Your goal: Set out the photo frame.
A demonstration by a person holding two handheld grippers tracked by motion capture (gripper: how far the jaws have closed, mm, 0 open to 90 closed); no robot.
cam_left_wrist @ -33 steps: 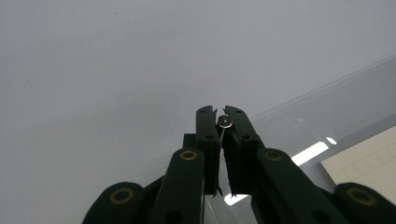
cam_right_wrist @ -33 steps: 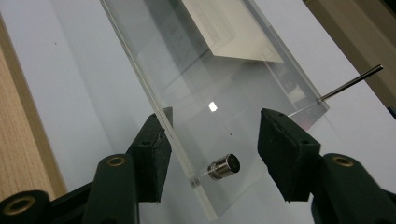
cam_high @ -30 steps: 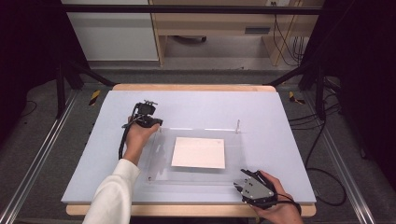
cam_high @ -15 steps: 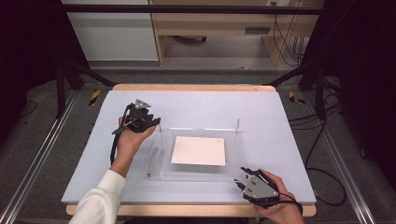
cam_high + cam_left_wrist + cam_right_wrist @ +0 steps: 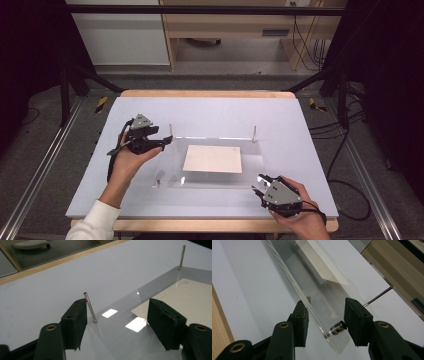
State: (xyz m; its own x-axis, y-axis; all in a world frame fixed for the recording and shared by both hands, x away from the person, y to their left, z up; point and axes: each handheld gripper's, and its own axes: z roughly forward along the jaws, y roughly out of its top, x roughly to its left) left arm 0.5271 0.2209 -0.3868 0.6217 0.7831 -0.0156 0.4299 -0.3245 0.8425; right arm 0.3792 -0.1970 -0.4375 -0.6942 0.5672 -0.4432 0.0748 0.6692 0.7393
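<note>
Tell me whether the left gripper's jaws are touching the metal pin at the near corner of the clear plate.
Cannot tell. In the left gripper view the metal pin overlaps one pad's edge of the left gripper, whose jaws have just been opening; the other pad stands well clear.

The right gripper (image 5: 325, 323) had just been closing, its black jaws straddling the near corner of a clear acrylic plate (image 5: 312, 298). A small metal standoff (image 5: 337, 328) lay between them, close to the right-hand jaw. Beyond, a pale sheet (image 5: 322, 263) sat under the plate.
</note>
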